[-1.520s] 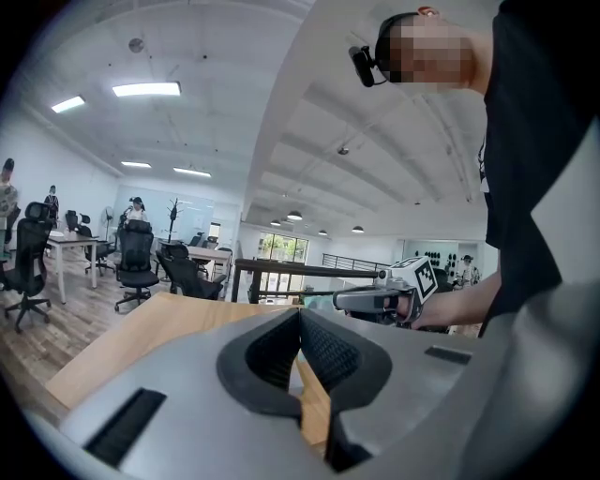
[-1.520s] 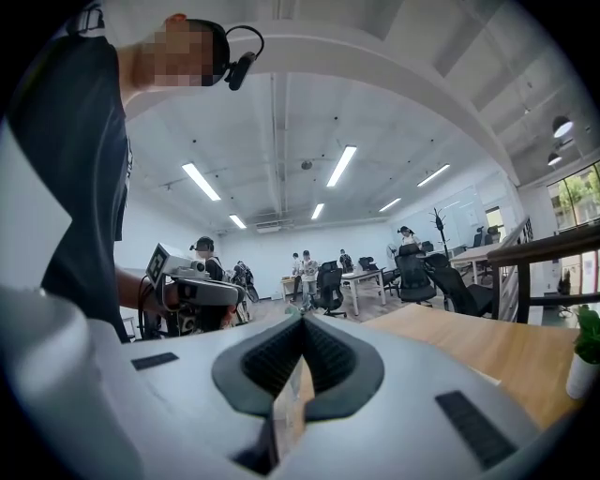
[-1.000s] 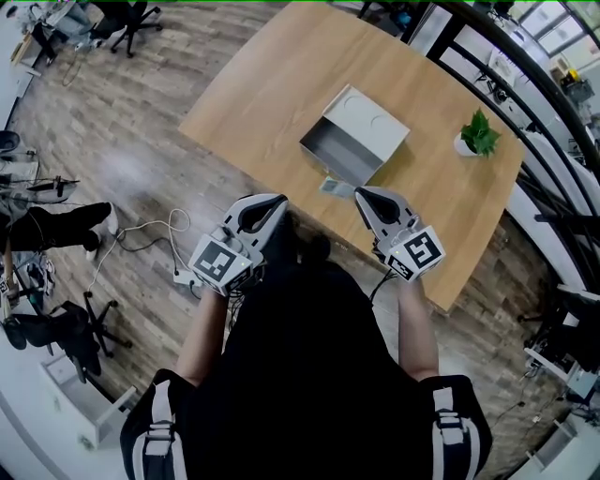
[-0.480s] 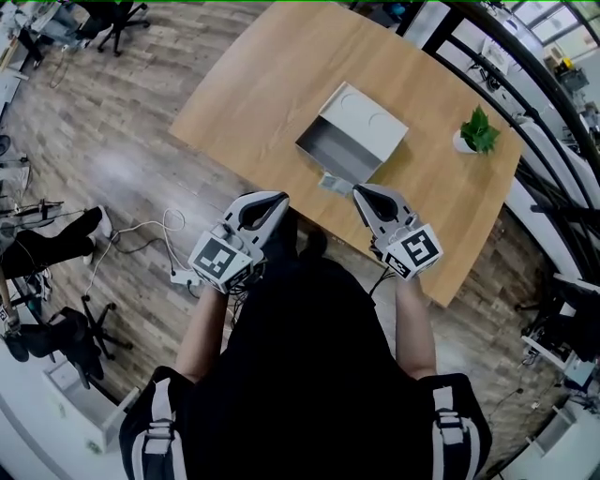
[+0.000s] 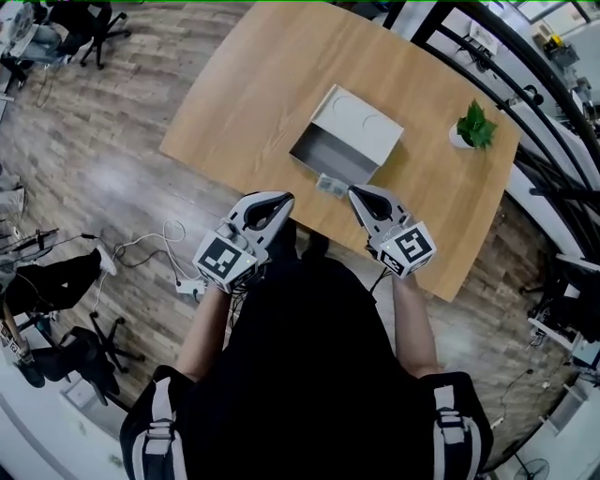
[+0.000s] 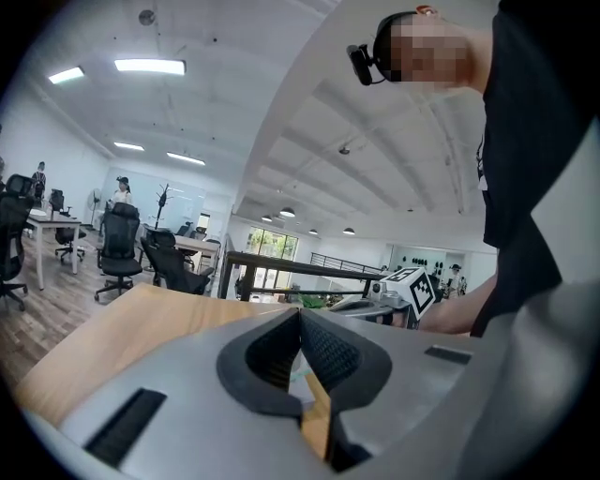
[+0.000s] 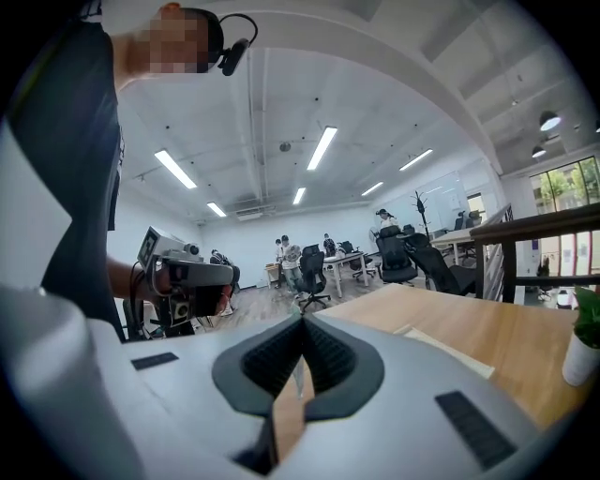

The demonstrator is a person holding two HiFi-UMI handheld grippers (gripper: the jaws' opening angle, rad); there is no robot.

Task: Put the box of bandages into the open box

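Note:
The open grey box (image 5: 330,155) sits on the wooden table (image 5: 253,84), its lid (image 5: 367,120) tipped back on the far side. A small pale box of bandages (image 5: 330,185) lies flat on the table just in front of it, near the table's front edge. My left gripper (image 5: 284,198) is shut and empty, held off the table edge to the left of the bandage box. My right gripper (image 5: 353,190) is also shut and empty, its tip a short way right of the bandage box. In each gripper view the jaws meet with nothing between them.
A small potted plant (image 5: 475,128) stands at the table's right end. Black railings (image 5: 525,103) run behind the table. Cables and a power strip (image 5: 178,272) lie on the wooden floor at my left, and office chairs (image 5: 89,23) stand at the far left.
The table and box have shifted slightly up and left in the head view. Both grippers stay shut and have edged a little nearer the table edge and the bandage box.

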